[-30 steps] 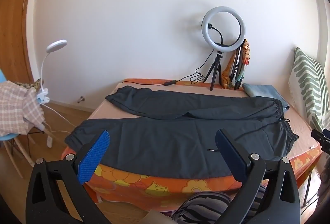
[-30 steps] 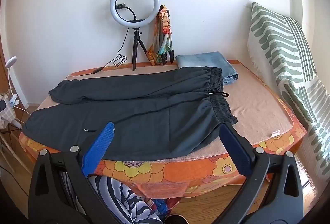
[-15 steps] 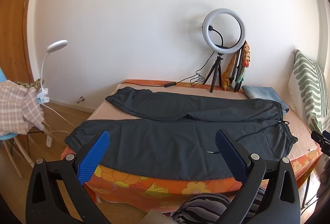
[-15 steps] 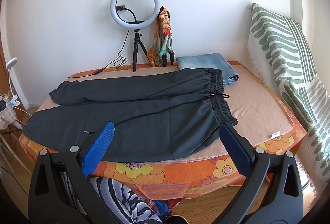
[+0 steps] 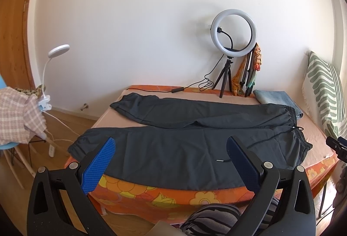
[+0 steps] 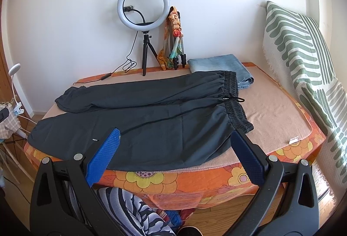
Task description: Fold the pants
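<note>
1. My left gripper [image 5: 170, 147] hangs in front of the bed's [image 5: 151, 190] near edge, level and pointing across it, with its blue pads [image 5: 98, 165] spread wide and nothing between them.
2. My right gripper [image 6: 174, 140] sits the same way further right, jaws wide apart, pads [image 6: 104, 159] bare, clear of the fabric.
3. The pants [image 5: 184, 144] lie flat and unfolded on the bed, legs running left, waistband at the right, one leg near me and one toward the wall. The near leg's edge reaches the front edge of the mattress.
4. A drawstring [image 6: 233, 98] trails from the waistband; I see its knot best from the right wrist.
5. Left wrist alone gives me the clip lamp [image 5: 54, 66] and the checked cloth [image 5: 19, 116] on a chair off the bed's left end, plus a sliver of the other gripper at the far right.
6. Right wrist alone shows the bare towel stretch past the waistband and most of the striped cushion [image 6: 303, 58].
7. Both views catch the ring light [image 6: 143, 5] and the folded blue cloth [image 6: 221, 66] at the back, touching the waistband.
</note>
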Tool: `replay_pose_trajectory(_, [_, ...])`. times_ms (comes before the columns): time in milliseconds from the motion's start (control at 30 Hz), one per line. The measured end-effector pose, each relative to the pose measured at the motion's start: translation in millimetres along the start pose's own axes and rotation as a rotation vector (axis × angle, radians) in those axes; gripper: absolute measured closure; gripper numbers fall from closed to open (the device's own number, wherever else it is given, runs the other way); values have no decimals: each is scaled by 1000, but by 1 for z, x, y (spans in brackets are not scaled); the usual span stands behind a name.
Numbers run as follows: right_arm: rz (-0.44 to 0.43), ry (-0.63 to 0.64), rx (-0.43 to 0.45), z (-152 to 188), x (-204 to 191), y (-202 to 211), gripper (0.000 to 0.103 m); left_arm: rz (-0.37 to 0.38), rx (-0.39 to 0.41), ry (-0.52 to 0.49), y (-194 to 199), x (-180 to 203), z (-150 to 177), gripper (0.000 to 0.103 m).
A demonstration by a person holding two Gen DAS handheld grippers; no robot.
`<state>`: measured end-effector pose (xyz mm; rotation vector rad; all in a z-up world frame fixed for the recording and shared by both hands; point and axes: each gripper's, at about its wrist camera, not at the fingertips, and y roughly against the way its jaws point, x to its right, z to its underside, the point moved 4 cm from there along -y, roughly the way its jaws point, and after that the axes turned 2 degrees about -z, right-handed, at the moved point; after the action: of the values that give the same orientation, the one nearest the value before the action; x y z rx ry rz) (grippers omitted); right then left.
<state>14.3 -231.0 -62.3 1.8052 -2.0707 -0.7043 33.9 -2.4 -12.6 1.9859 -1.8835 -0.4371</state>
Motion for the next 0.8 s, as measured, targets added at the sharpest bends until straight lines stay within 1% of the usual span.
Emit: replay_pose_trajectory(800, [-7, -2, 3, -1, -4, 2, 0, -4, 7, -3, 1, 1, -2, 1])
